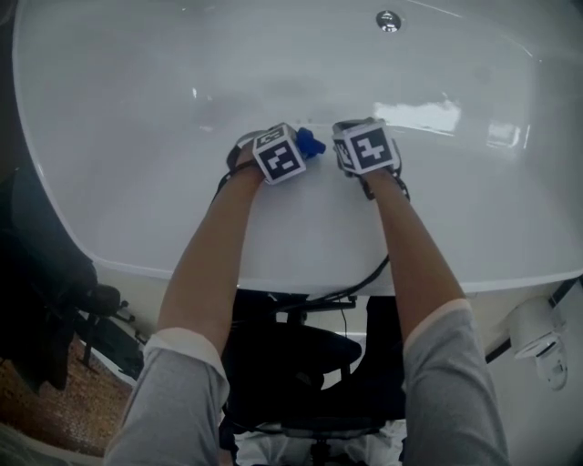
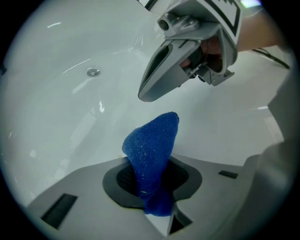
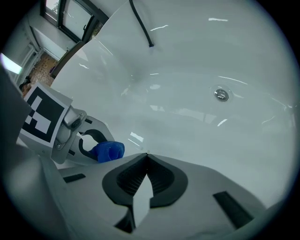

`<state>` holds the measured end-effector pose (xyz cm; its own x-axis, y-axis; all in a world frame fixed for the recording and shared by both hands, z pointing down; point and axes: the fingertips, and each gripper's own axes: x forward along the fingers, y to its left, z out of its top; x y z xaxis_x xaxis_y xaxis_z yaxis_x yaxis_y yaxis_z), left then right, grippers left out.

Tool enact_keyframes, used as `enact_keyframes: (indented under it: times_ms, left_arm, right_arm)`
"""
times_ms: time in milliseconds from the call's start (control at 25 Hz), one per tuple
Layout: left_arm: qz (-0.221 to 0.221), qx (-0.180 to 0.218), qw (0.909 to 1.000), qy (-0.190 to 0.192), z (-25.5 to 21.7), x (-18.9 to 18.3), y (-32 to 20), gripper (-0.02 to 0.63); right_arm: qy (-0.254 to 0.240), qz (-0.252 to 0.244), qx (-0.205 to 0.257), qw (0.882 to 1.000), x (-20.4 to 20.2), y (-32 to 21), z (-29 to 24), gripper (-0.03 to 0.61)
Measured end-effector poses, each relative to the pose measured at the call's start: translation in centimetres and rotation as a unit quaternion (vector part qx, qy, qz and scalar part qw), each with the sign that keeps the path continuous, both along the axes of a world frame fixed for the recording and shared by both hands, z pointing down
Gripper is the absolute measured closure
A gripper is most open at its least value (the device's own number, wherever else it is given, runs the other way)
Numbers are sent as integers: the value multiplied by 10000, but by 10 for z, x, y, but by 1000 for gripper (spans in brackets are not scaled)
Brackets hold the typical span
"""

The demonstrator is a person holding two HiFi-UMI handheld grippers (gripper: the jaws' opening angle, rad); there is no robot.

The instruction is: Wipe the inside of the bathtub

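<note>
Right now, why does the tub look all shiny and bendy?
Head view: a bright glare patch sits on the bathtub wall. Left gripper view: the wide lens curves the tub, corners go black, blue cloth looks sharp. Right gripper view: streaky highlights near the drain.

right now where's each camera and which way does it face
Head view: on the head, steeply down into the bathtub; both forearms show.
Left gripper view: on the left gripper, along jaws shut on the cloth; right gripper ahead.
Right gripper view: along its own shut, empty jaws, across the bathtub.
All share the drain.

Room: brown floor lower left, dark-framed window beyond.
</note>
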<state>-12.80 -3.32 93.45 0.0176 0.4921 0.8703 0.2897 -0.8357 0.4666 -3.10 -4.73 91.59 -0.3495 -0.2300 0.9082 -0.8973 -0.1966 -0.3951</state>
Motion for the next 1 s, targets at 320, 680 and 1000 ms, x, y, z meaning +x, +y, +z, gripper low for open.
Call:
enact_keyframes:
  times_ms: [320,680,1000]
  left_arm:
    - [169,292,9994,-21,50,5,-6,520]
    - [746,599,9954,79,87,15,-3,522]
    - [1672,949,9813,-42,105,23,0,522]
  right_arm:
    - [-149,259,-150,9994,11,11,38,569]
    - [-72,447,85,9989,32,2,52,569]
    - [-66,452,124,9989,42,0,54,569]
